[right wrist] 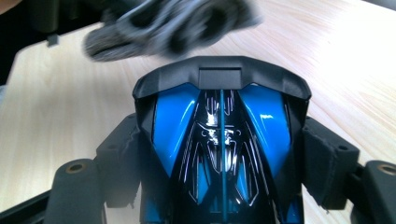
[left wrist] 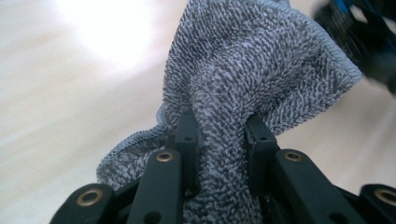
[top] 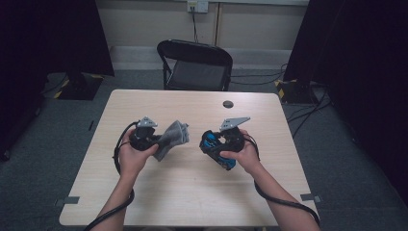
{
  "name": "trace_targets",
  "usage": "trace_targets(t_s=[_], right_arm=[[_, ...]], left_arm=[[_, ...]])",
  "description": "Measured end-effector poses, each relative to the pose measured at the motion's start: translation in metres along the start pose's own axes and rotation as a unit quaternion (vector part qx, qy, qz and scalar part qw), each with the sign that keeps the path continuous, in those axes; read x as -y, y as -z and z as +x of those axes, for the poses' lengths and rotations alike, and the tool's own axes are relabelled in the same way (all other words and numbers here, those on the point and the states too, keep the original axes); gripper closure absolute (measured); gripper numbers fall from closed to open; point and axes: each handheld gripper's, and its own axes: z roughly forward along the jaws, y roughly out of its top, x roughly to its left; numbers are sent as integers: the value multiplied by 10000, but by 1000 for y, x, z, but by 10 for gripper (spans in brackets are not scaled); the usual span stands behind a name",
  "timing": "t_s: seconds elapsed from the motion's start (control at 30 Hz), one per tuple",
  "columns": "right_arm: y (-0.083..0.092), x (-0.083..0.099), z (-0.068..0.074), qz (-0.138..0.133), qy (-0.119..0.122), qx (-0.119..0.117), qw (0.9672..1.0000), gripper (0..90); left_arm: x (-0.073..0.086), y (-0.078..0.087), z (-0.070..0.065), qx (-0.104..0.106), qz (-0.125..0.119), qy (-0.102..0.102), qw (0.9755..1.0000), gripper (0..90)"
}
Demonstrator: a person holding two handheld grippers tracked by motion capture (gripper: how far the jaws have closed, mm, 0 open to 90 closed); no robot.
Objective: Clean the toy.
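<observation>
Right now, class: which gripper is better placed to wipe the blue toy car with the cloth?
Left. The left gripper is shut on the grey cloth, raised beside the blue toy car. The right gripper is clamped on the car's sides, so it probably just steadies it.

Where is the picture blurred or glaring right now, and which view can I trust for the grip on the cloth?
Left gripper view: cloth sharp between the pads, table washed out by glare. Right gripper view: toy car sharp with small highlights, cloth behind it motion-blurred. High view: evenly lit, dark at the sides.
</observation>
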Motion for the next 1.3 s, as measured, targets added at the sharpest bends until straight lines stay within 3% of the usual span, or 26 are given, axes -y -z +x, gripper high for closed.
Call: trace_targets(t_s=[0.07, 0.13, 0.2, 0.33, 0.37, 0.4, 0.47, 0.53, 0.63, 0.83, 0.97, 1.13, 1.3], right_arm=[[-2, -3, 6, -31, 48, -70, 10000, 259], [-3, -5, 8, -34, 54, -91, 9999, 259], [-5, -8, 12, -45, 87, -121, 9999, 259], [-7, -11, 13, 26, 148, -37, 9999, 259], [-7, -11, 12, 8, 124, -29, 9999, 259], [-7, -11, 12, 27, 124, 22, 9999, 259], [-7, -11, 9, 16, 87, 141, 9999, 259], [-7, -11, 7, 8, 65, 169, 9998, 259], [-7, -13, 4, 75, 86, 203, 9997, 259], [-8, -14, 4, 160, 128, 211, 9996, 259], [-10, -14, 4, 201, 125, 212, 9995, 259], [-11, -14, 0, 237, 72, 250, 9994, 259], [-10, -15, -3, 272, 64, 358, 9990, 259]], left_arm=[[-8, -5, -3, -244, 80, 52, 9997, 719], [-14, -13, -8, -259, 102, 106, 9996, 719], [-21, -25, -19, -164, 139, 77, 9997, 718], [-26, -34, -33, -60, 149, -9, 9999, 719], [-28, -36, -37, 41, 94, 26, 9999, 719], [-29, -37, -40, 134, 145, -119, 9997, 719], [-30, -37, -45, 234, 221, -195, 9993, 721], [-30, -38, -49, 476, 255, -216, 9983, 722], [-27, -36, -52, 653, 268, -418, 9966, 726], [-22, -32, -52, 834, 249, -617, 9943, 727], [-14, -29, -49, 950, 215, -641, 9932, 728], [-7, -26, -49, 1107, 327, -774, 9903, 728], [-3, -22, -51, 1330, 329, -779, 9875, 728]])
